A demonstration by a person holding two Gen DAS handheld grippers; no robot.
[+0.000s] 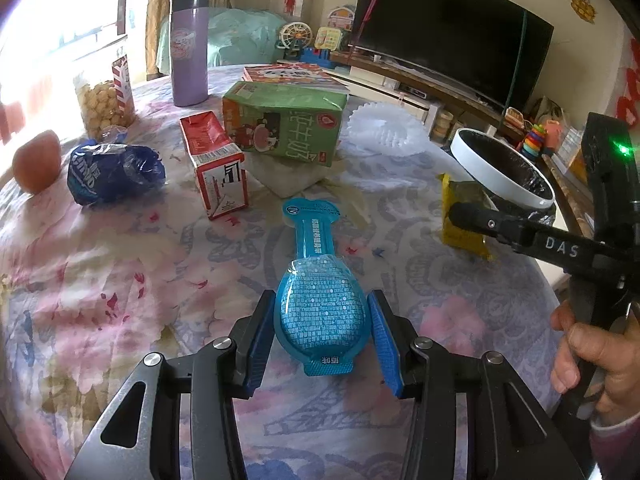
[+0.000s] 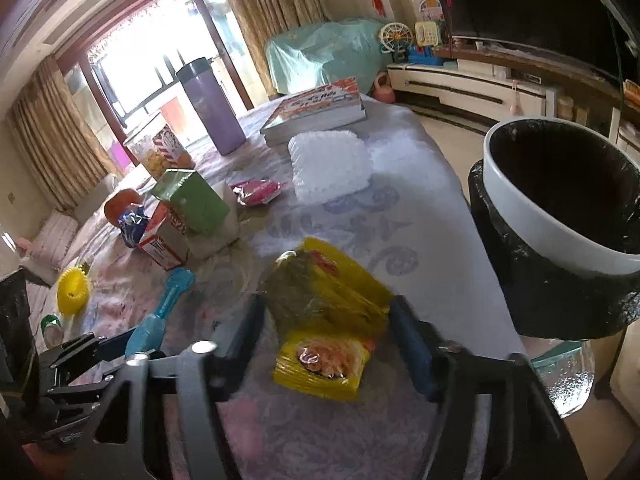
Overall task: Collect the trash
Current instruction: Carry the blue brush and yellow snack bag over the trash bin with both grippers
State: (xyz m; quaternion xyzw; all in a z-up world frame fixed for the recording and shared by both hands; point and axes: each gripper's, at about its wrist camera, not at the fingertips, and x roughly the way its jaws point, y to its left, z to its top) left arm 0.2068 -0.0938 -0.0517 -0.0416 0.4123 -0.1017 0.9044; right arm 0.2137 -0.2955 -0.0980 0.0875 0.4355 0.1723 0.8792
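Note:
A blue plastic blister pack [image 1: 320, 300] lies on the flowered tablecloth [image 1: 120, 280]. My left gripper [image 1: 322, 312] is open, its blue fingers either side of the pack's round end. A crumpled yellow noodle wrapper [image 2: 328, 320] lies between the open fingers of my right gripper [image 2: 328, 332], near the table's right edge. The wrapper also shows in the left wrist view [image 1: 460, 216]. The bin [image 2: 560, 216], white-rimmed with a black liner, stands just off the table to the right.
A red carton [image 1: 216, 164], green milk carton [image 1: 284, 120], crumpled blue wrapper [image 1: 112, 172], purple flask [image 1: 189, 48], snack jar [image 1: 104, 100], orange fruit [image 1: 36, 160], book [image 2: 320, 108], white plastic tray [image 2: 328, 166], pink wrapper [image 2: 258, 191] and yellow ring [image 2: 72, 288] crowd the table.

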